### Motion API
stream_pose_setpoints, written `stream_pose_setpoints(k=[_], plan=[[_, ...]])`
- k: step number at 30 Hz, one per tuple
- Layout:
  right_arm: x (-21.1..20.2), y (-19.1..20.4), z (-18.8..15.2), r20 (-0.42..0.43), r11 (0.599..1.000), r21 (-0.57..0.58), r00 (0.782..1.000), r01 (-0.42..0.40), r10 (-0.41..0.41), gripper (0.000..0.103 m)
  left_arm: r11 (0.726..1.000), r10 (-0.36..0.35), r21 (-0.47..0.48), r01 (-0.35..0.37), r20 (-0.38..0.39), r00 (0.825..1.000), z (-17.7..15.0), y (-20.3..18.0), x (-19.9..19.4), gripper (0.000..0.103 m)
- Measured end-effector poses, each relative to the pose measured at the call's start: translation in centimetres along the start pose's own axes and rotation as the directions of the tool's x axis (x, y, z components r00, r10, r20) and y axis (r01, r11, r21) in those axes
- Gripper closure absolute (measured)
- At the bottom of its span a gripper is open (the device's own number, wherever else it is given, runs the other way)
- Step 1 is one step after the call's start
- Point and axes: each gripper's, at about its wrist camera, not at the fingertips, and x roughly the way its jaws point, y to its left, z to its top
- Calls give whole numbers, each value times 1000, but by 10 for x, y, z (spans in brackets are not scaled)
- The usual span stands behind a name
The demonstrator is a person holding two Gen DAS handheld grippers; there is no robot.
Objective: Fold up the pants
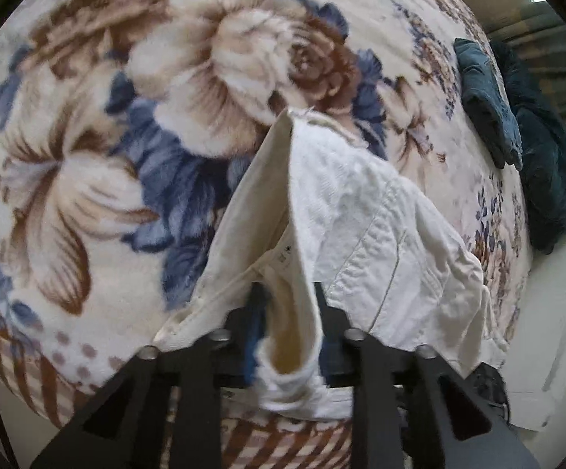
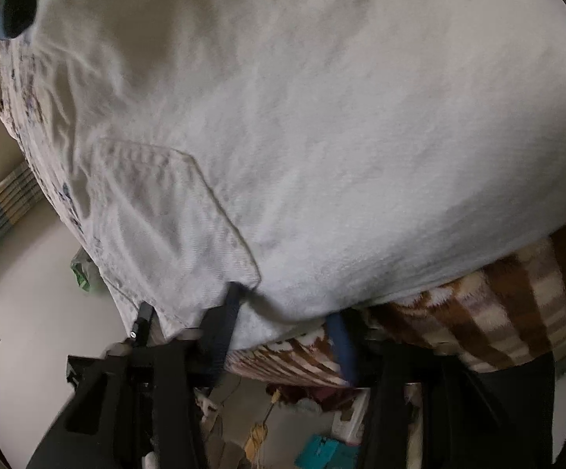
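Across the floral blanket (image 1: 87, 148) lie white pants (image 1: 361, 203), dark folded clothes (image 1: 490, 109) near its edge. Left gripper (image 1: 288, 312) is clamped on the waistband; right gripper (image 2: 283, 312) pinches their hem by a pocket (image 2: 173, 226).

You find no readable text in either view — no brand, number or sign. Just beyond the left tongs, a small tag (image 1: 283, 258) sits inside the waistband of the white pants (image 1: 365, 211), its dark marks too tiny to make out.
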Motion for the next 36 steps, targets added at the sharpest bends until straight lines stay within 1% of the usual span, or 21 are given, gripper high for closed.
stream_pose_setpoints(k=[2,6,8,11,14,16,17,19,20,21,22,23,24,26,28,30,32,33,34,35,36], plan=[[-8,9,-8,43,998,-45,999,31,-29,93,1000,2,3,-2,25,1000,-6,-3,-12,91],[-23,24,-29,74,993,-93,995,73,-66,95,1000,12,13,-12,60,998,-16,-8,-36,91],[-26,27,-36,69,991,-101,994,87,-80,95,999,31,20,-32,55,998,-19,-6,-36,91],[-19,24,-39,59,990,-96,993,105,-100,95,997,79,3,-79,29,996,-18,9,-17,90],[8,22,-26,8,985,-109,991,135,-135,89,994,109,-10,-110,-23,994,-11,23,12,82],[18,30,-14,-48,982,-123,987,144,-151,88,995,78,-58,-81,-47,996,-7,30,16,79],[18,34,-11,-83,980,-135,984,147,-159,86,995,73,-58,-76,-49,996,-7,29,13,76],[9,45,-8,-115,969,-190,977,156,-179,64,994,95,-42,-97,-43,995,-13,26,-5,70],[0,51,-7,-112,960,-227,975,165,-194,39,993,109,-40,-110,-35,993,-17,25,-14,61],[-13,60,-9,-94,945,-276,974,175,-207,27,990,136,-44,-136,-17,991,-22,24,-29,54],[-24,68,-10,-70,933,-310,974,185,-216,27,988,147,-45,-147,1,989,-24,22,-39,47],[-34,76,-11,-43,917,-344,973,200,-229,27,986,162,-40,-161,23,987,-26,17,-50,27],[-50,88,-12,-2,893,-391,970,222,-242,27,984,180,-27,-179,50,982,-26,9,-58,13],[-72,109,-10,56,857,-457,969,239,-240,27,981,190,10,-192,107,976,-20,-12,-70,13],[-91,139,-1,125,801,-531,961,276,-249,27,968,216,94,-232,154,964,-9,-50,-68,13],[-112,171,13,233,696,-619,931,364,-280,27,955,224,158,-251,175,959,2,-82,-52,13],[-119,196,37,279,611,-686,918,395,-281,27,957,190,188,-222,174,966,14,-108,-30,13],[-121,206,49,292,558,-720,910,413,-295,27,955,177,210,-210,166,970,22,-123,-11,13],[-118,216,59,279,486,-771,905,411,-321,27,953,184,215,-215,152,971,26,-130,2,13],[-113,222,70,258,435,-808,902,397,-345,27,955,180,213,-206,136,974,30,-135,16,13],[-106,227,74,240,375,-843,893,386,-381,27,957,180,206,-203,125,976,32,-139,29,13]])
